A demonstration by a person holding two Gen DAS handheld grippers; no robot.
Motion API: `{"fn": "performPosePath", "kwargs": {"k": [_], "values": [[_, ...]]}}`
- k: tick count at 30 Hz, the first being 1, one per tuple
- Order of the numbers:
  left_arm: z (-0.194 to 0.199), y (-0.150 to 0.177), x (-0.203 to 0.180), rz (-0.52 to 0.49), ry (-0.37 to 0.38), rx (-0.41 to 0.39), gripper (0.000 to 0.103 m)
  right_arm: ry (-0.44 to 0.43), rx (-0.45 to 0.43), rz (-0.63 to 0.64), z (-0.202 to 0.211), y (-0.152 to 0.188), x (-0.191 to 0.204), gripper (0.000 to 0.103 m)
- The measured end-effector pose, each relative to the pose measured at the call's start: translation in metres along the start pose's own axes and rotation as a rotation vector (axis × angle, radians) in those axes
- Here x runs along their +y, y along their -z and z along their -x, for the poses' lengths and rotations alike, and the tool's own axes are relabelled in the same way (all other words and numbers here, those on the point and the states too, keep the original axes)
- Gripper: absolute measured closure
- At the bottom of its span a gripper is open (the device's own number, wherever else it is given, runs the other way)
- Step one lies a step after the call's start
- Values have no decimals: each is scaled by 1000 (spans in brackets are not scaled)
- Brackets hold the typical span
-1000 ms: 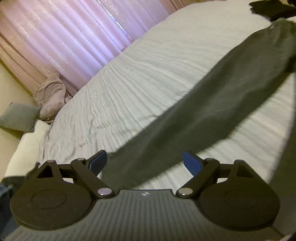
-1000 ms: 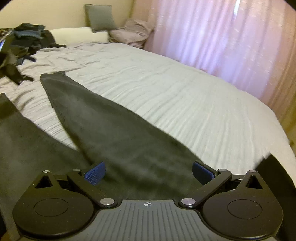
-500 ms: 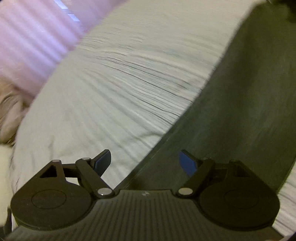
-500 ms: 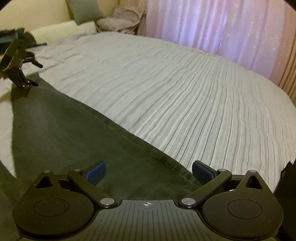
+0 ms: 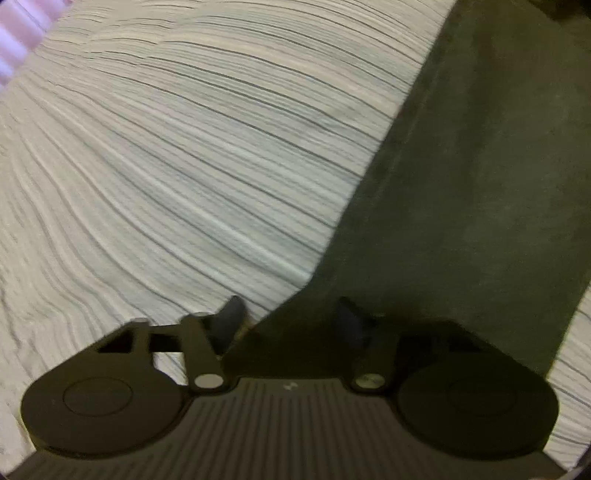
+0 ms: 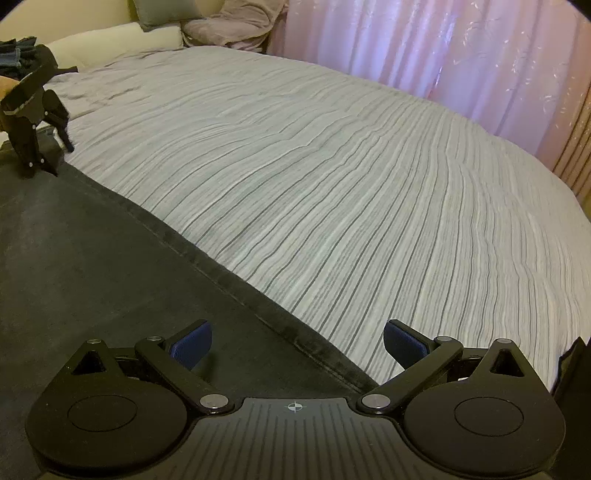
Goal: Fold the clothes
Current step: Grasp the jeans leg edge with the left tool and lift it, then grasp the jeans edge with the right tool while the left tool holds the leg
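Note:
Dark grey trousers (image 5: 480, 184) lie flat on the striped bedspread (image 5: 166, 166). My left gripper (image 5: 290, 319) points steeply down at the corner of one trouser leg. Its jaws are closing, the leg's edge lies between the fingers, and the pads stand apart from the cloth. In the right wrist view the trousers (image 6: 74, 258) fill the lower left, and the left gripper (image 6: 42, 171) stands on their far end. My right gripper (image 6: 295, 343) hangs open and low over the trousers' long side seam, with the seam running between its fingers.
The grey striped bedspread (image 6: 351, 184) stretches wide to the right of the trousers. Pink curtains (image 6: 443, 55) hang behind the bed. Pillows (image 6: 166, 14) and a crumpled blanket (image 6: 232, 26) lie at the head. A pile of dark clothes (image 6: 14, 51) sits far left.
The left gripper swung down over the trouser leg's end and its jaws narrowed. The right gripper sank toward the trousers' side seam and stayed open.

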State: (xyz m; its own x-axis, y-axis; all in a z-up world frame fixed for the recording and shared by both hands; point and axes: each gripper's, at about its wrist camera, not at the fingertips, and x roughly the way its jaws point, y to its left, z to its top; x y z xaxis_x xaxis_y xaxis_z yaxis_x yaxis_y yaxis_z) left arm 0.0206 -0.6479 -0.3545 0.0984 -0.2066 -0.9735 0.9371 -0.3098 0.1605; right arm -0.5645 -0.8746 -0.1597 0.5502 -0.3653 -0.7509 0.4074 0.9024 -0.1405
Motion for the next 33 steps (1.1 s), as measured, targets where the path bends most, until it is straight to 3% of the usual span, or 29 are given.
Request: {"fn": "performPosePath", "kwargs": {"k": [2,4,5,14,20,22,23,25,30,31,32,33], "values": [[3,1,-9,-36,-16,1,79,7,-3,2,-1,1,0,0],[7,6,-23,-105,-85,4,96,15,-5,-9,1,3,-2,0],[9,9,-30,-141,-121,5,98,16,-7,-13,3,4,-3,0],[52,48,-66,-149,-357,-195,100,73,23,111,30,15,-26,0],[61,53,-71,-149,-422,-233,100,-17,79,211,11,5,-36,2],[62,54,-73,-163,-446,-240,99,-42,138,229,-6,5,-37,27],[64,55,-73,-167,-453,-243,99,-55,168,239,-15,5,-37,47],[68,51,-72,-180,-467,-250,99,-74,210,250,-30,7,-39,50],[71,49,-83,-184,-483,-253,99,-126,205,223,-37,9,-52,52],[72,48,-86,-186,-493,-252,99,-137,217,203,-37,9,-52,65],[74,47,-89,-190,-505,-250,99,-160,228,199,-35,8,-50,85],[76,47,-91,-192,-516,-248,99,-135,227,229,-29,8,-43,89]]}}
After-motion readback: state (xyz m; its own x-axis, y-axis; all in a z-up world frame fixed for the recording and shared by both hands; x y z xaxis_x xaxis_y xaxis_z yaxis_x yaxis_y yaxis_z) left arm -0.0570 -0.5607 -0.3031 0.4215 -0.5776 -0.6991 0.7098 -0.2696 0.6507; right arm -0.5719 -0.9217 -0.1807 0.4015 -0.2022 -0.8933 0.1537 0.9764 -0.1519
